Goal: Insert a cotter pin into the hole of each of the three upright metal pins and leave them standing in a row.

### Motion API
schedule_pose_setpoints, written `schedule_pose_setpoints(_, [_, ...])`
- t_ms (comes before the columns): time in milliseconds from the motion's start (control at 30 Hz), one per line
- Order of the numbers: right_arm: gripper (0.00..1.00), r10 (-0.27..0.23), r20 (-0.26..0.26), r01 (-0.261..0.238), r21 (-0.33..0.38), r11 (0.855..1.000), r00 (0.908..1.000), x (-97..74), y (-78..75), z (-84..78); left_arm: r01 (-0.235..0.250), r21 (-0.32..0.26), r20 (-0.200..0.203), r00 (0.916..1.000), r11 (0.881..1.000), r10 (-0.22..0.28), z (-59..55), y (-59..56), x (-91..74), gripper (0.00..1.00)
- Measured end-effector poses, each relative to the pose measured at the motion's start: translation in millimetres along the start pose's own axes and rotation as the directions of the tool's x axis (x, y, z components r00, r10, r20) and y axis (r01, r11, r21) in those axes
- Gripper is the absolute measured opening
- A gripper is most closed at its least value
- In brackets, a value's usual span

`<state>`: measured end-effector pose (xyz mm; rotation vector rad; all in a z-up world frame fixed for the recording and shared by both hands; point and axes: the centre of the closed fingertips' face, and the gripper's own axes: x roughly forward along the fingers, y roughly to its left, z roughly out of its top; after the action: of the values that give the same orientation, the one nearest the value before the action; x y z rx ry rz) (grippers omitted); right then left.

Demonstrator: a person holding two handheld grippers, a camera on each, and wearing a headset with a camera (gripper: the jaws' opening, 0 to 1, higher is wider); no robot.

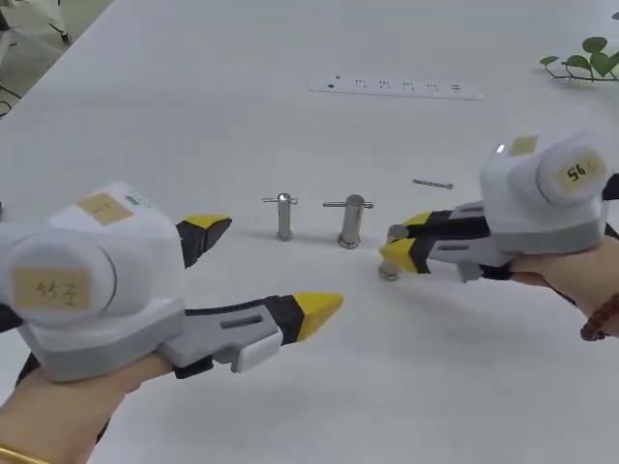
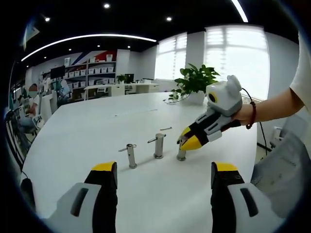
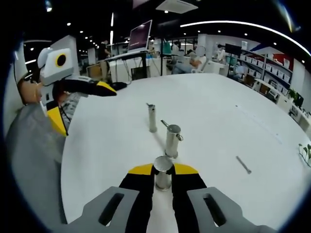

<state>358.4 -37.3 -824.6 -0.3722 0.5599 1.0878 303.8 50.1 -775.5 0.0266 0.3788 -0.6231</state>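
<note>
The jaws of the right gripper (image 3: 164,170) are drawn in narrow and clamp the third metal pin (image 3: 163,182) low on its shaft, at the near end of the row. It stands upright on the white table (image 1: 193,97). The jaws of the left gripper (image 1: 263,269) are spread wide and hold nothing, hanging above the table in front of the row and apart from it.

From where I stand, the far pin (image 1: 284,217) and the middle pin (image 1: 352,222) each carry a cross piece near the top. The clamped one looks bare, so this seems to be the last fitting. The loose cotter pin (image 1: 432,184) lies flat on the table just behind the right gripper.

To do it well, I'd hold the pin firmly and vertical, leaving its head clear of the jaws. I cannot make out its hole. The free gripper would take the cotter pin by one end and feed it in level, without nudging the two neighbours.
</note>
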Motion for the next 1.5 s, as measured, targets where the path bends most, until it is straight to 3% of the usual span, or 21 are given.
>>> schedule_pose_setpoints(567, [0.16,-0.028,0.051,0.026,0.048,0.999,0.9983,3.8,7.5,1.3,0.005,0.004,-0.001,1.0000,1.000,-0.005,0.9,-1.0,-0.1,0.78])
schedule_pose_setpoints(800, [0.25,-0.028,0.063,0.023,0.072,0.997,0.9976,5.5,11.5,1.4,0.005,0.003,0.000,1.0000,1.000,-0.005,0.6,-0.3,0.0,0.78])
schedule_pose_setpoints(1033, [0.33,-0.022,0.079,0.013,0.111,0.994,0.9966,-6.7,10.1,10.2,0.004,-0.001,0.002,1.0000,1.000,-0.004,1.0,0.1,0.1,0.78])
schedule_pose_setpoints(1300, [0.36,-0.014,0.087,0.000,0.163,0.987,0.9961,-27.3,-2.9,20.1,0.002,-0.001,0.005,1.0000,1.000,-0.002,1.9,0.5,-0.3,0.78])
schedule_pose_setpoints(1500, [0.36,-0.042,0.085,0.028,0.163,0.986,0.9955,-41.3,-26.9,26.3,0.001,0.003,0.006,1.0000,1.000,-0.001,2.6,0.3,-0.6,0.78])
